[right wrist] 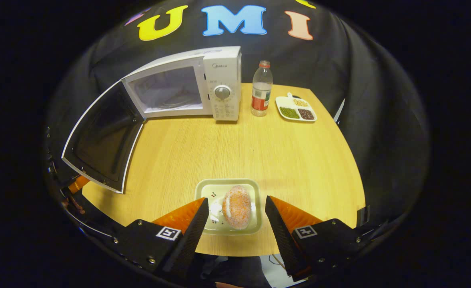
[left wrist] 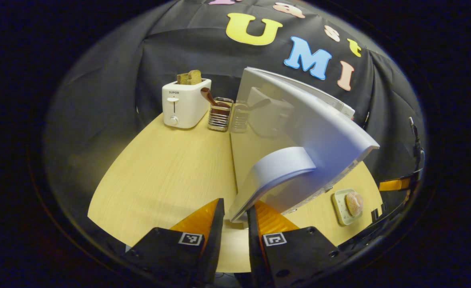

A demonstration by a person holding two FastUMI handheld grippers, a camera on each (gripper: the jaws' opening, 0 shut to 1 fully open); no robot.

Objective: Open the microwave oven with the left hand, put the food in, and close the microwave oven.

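Right gripper view: the microwave oven (right wrist: pixel 203 86) stands at the far edge of the tabletop (right wrist: pixel 291 160), toward its left corner, with its door (right wrist: pixel 101 138) swung fully outward to the left and the cavity exposed. A water bottle (right wrist: pixel 261 89) stands just beside the oven's control panel, and a divided dish of beans (right wrist: pixel 296 109) lies near the far right corner. The food, a sugared doughnut (right wrist: pixel 237 207), rests on a small square plate (right wrist: pixel 219 188) at the near edge of the tabletop. The right gripper (right wrist: pixel 237 218) hangs over that plate with its jaws spread wide, one finger on each side of the doughnut, neither touching it.

Left gripper view: the left gripper (left wrist: pixel 235 218) sits at the free edge of the door (left wrist: pixel 299 132), just below the handle (left wrist: pixel 277 170). The jaws are narrow, with the door's edge between them; whether both fingers press on it cannot be told. A toaster (left wrist: pixel 183 105) holding bread stands at the far edge of the tabletop (left wrist: pixel 167 172), a wire utensil rack (left wrist: pixel 219 115) beside it. The doughnut (left wrist: pixel 354 202) on its plate (left wrist: pixel 340 208) lies at the right edge.
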